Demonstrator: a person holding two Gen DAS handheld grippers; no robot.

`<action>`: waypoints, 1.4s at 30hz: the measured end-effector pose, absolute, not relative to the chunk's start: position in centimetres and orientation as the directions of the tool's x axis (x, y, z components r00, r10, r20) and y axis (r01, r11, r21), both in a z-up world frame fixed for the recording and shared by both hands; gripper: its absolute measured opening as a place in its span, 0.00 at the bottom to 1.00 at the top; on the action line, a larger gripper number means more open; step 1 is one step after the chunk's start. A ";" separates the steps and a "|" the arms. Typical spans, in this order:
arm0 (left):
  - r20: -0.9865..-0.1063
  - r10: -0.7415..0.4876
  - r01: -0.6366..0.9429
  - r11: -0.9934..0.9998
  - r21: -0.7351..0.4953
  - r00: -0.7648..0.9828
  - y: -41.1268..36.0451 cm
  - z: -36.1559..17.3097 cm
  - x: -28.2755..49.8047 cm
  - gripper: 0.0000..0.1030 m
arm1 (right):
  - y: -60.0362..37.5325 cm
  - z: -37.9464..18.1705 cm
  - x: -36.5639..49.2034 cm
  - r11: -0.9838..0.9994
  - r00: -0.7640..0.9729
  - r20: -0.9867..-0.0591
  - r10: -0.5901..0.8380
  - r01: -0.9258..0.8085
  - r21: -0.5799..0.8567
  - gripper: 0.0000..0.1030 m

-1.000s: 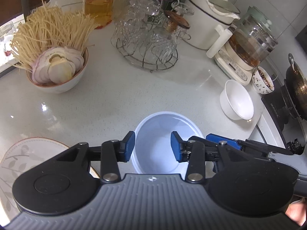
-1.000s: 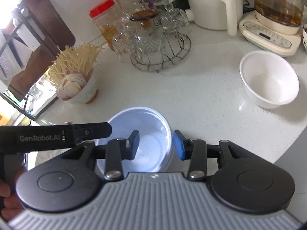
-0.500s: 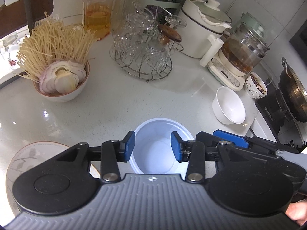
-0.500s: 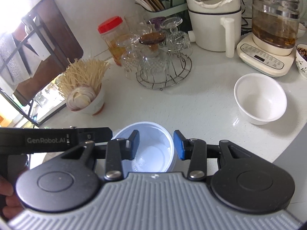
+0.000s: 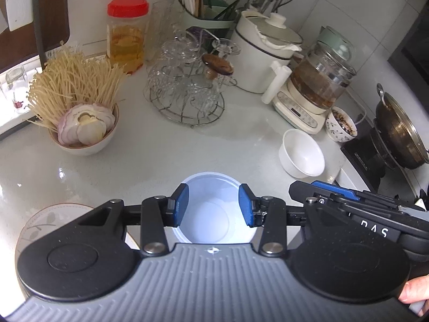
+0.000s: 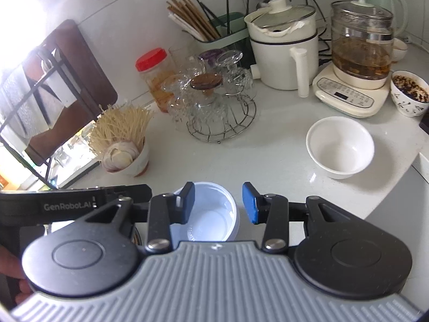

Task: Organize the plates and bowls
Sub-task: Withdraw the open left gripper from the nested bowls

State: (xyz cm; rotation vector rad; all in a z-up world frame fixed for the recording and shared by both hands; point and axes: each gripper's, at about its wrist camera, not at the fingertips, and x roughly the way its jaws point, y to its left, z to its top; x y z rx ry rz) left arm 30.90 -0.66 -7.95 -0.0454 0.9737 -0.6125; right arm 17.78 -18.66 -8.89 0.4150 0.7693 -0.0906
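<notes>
Both cameras have drawn back and upward since the earlier frames, so the pale blue bowl (image 5: pixel 214 209) looks smaller and more of the back wall and its utensils shows.

At the far left of the left wrist view, a leaf-patterned plate (image 5: pixel 51 220) lies on the tabletop (image 5: pixel 166 150), partly hidden behind the left hand-held gripper (image 5: pixel 213 204). Farther back stands a bowl of noodles and sliced onion (image 5: pixel 85 126), with a red-lidded jar (image 5: pixel 127 35) behind it near the wall. The left hand-held gripper hangs with its jaws apart and nothing between the blue pads; the pale blue bowl sits upright on the tabletop below, seen through the gap. In the middle of the tabletop is a wire rack of upturned glasses (image 5: pixel 187 88), and behind it a white cooker pot (image 5: pixel 262 53). To the right of the pale blue bowl, well apart from it, an empty white bowl (image 5: pixel 301 153) sits upright near a glass kettle on its base (image 5: pixel 313 86). Just right of the white bowl is a small patterned bowl with dark contents (image 5: pixel 341 126), then a wok (image 5: pixel 399 131) at the edge.

From the right wrist view, the right hand-held gripper (image 6: pixel 218 203) is likewise open and empty, with the pale blue bowl (image 6: pixel 211 214) below its left pad and the white bowl (image 6: pixel 340 147) off to the right.
</notes>
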 end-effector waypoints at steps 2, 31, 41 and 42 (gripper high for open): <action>-0.759 -0.511 0.480 0.824 -0.299 0.404 -0.7 -7.7 30.4 0.45 | -18.6 -8.7 17.2 0.910 0.722 -0.689 0.059 0.245 0.334 0.42; -0.757 -0.589 0.656 0.694 -0.296 0.282 -6.3 -6.8 28.7 0.45 | -22.3 -8.9 10.5 0.812 0.715 -0.685 -0.140 0.479 0.333 0.42; -0.777 -0.583 0.702 0.656 -0.277 0.238 -11.1 -7.3 30.4 0.45 | -25.4 -10.1 11.5 0.776 0.685 -0.698 -0.208 0.550 0.310 0.42; -0.780 -0.580 0.704 0.655 -0.275 0.235 -11.6 -7.4 30.6 0.45 | -25.6 -10.2 11.7 0.778 0.683 -0.699 -0.211 0.550 0.303 0.42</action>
